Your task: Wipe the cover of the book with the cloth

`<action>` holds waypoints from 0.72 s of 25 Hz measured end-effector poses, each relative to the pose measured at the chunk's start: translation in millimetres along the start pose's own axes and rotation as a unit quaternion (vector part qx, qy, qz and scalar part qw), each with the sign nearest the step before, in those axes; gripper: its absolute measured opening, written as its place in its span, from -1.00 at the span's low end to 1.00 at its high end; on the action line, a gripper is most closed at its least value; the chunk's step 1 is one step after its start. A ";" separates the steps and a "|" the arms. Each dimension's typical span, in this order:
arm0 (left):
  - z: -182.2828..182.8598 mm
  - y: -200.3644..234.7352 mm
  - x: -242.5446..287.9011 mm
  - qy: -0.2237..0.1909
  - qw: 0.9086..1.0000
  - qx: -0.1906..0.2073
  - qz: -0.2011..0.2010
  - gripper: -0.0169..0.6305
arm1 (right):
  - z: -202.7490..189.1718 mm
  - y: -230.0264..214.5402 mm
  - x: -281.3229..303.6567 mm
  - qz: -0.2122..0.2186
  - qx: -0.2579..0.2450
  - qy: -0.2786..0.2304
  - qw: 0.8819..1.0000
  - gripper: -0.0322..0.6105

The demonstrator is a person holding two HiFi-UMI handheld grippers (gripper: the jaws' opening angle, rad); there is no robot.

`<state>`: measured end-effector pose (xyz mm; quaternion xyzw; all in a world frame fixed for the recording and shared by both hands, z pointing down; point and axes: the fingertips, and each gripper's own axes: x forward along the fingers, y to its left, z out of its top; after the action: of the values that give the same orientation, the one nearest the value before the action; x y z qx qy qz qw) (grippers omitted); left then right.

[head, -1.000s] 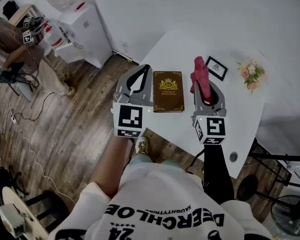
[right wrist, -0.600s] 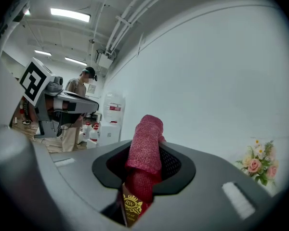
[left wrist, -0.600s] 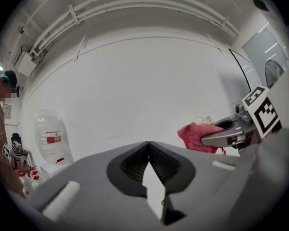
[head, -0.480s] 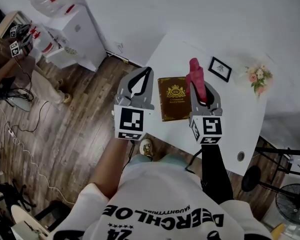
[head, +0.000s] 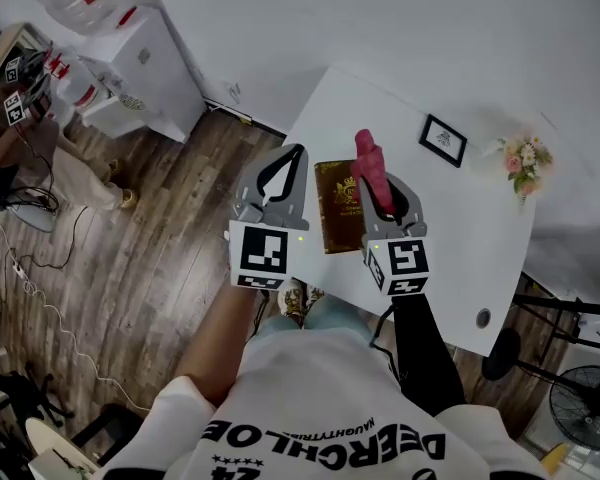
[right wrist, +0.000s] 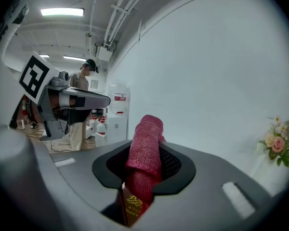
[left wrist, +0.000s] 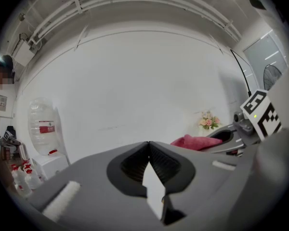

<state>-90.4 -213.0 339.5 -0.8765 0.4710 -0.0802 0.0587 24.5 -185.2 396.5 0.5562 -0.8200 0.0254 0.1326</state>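
A brown book (head: 336, 206) with a gold crest lies on the white table (head: 450, 228) near its front left edge. My right gripper (head: 377, 180) is shut on a rolled red cloth (head: 371, 164), which hangs over the right part of the book's cover. In the right gripper view the cloth (right wrist: 145, 150) stands up between the jaws, with the book (right wrist: 132, 207) showing just below it. Whether the cloth touches the cover I cannot tell. My left gripper (head: 296, 154) hovers beside the book's left edge, shut with nothing in it; its jaws meet in the left gripper view (left wrist: 148, 146).
A small black picture frame (head: 443, 139) and a bunch of flowers (head: 524, 162) sit farther back on the table. A white water dispenser (head: 130, 63) stands on the wooden floor at the left, with a person (head: 20, 118) beyond it. A fan (head: 583, 418) is at the lower right.
The right gripper with the cloth has moved left, from beside the book's right edge to over its cover. The left gripper stays close by the book's left side.
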 end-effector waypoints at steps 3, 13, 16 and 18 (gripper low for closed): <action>-9.6 -4.0 9.9 0.009 1.000 -0.003 0.001 -0.77 | -16.6 6.0 15.3 0.025 0.012 0.018 0.999 -0.63; -57.4 2.9 31.2 0.064 0.998 -0.012 0.018 -0.77 | -96.9 33.5 80.6 0.130 0.142 0.116 0.974 -0.63; -70.4 4.4 31.3 0.077 0.997 -0.015 0.024 -0.77 | -133.0 29.1 92.8 0.118 0.125 0.181 0.968 -0.63; -78.0 5.0 29.6 0.087 0.996 -0.017 0.029 -0.77 | -144.9 29.8 96.0 0.114 0.090 0.204 0.968 -0.63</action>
<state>-93.7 -242.7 417.6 -0.8531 0.5006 -0.1469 0.0046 -8.8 -233.3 562.8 0.4520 -0.8278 0.2270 0.2425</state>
